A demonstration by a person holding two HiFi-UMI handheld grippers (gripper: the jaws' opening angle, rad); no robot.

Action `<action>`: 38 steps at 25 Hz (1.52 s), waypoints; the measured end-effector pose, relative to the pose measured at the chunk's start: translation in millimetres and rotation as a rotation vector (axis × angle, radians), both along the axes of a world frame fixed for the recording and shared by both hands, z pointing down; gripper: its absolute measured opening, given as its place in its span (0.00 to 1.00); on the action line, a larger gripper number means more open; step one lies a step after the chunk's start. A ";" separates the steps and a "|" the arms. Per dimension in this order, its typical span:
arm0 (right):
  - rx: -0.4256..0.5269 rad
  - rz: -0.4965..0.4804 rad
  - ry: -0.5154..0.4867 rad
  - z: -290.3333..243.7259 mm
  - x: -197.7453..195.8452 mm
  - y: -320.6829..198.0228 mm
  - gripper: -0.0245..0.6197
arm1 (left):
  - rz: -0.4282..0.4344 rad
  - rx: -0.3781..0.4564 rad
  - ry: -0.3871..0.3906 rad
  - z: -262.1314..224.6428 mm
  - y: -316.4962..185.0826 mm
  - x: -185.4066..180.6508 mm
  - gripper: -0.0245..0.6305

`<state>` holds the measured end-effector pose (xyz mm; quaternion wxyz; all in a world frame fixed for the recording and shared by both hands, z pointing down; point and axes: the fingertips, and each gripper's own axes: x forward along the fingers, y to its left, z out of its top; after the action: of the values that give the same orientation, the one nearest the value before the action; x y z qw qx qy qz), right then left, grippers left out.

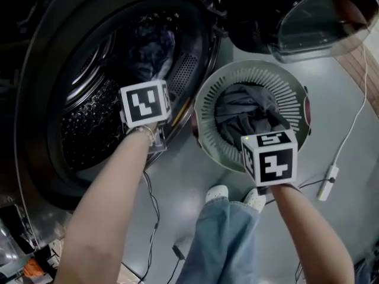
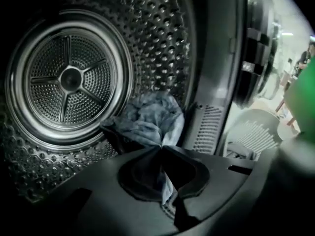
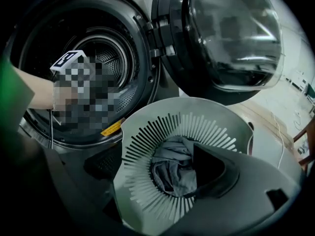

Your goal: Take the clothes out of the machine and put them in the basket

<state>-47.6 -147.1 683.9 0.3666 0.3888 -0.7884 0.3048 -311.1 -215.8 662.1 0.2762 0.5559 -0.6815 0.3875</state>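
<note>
The washing machine's drum (image 1: 89, 129) stands open at the left. A crumpled blue garment (image 2: 147, 119) lies at the drum's front lip, also seen as a dark blue garment (image 1: 151, 49) from above. My left gripper (image 2: 160, 150) is inside the drum mouth, shut on a fold of that blue garment. The round white slatted basket (image 1: 207, 99) sits on the floor right of the machine and holds grey clothes (image 1: 246, 111). My right gripper (image 3: 172, 181) hangs open just above the grey clothes (image 3: 172, 163) in the basket (image 3: 147, 127), with nothing between its jaws.
The machine's round glass door (image 1: 320, 16) is swung open behind the basket. A white cable with a plug (image 1: 327, 182) runs across the grey floor at the right. The person's white shoes (image 1: 218, 193) stand just in front of the basket.
</note>
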 end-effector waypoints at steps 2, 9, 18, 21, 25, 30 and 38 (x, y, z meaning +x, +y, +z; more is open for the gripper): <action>0.000 0.005 -0.007 -7.2 3.3 6.6 0.74 | 0.012 -0.015 -0.003 -3.9 12.5 8.5 0.06; 0.013 -0.013 0.001 -32.6 18.7 21.1 0.74 | 0.078 -0.020 -0.038 -29.2 32.5 40.3 0.06; -0.002 0.050 -0.011 -71.4 47.5 43.1 0.73 | 0.279 -0.003 -0.077 -65.3 40.0 90.8 0.06; -0.020 0.114 -0.024 -85.3 60.0 50.7 0.73 | 0.332 -0.001 -0.068 -82.4 43.4 117.3 0.06; -0.039 0.152 -0.041 -100.2 65.4 62.8 0.73 | 0.381 -0.003 -0.020 -101.6 55.0 145.5 0.06; -0.031 0.187 -0.034 -114.7 81.6 63.0 0.72 | 0.418 0.021 0.097 -120.1 62.7 182.5 0.06; -0.024 0.254 -0.025 -124.9 118.4 61.2 0.71 | 0.442 0.005 0.277 -132.6 84.2 235.2 0.06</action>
<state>70.8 -85.9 559.0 0.3199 0.4772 -0.7336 0.3629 -75.9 -131.6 529.5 0.2742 0.7399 -0.4999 0.3570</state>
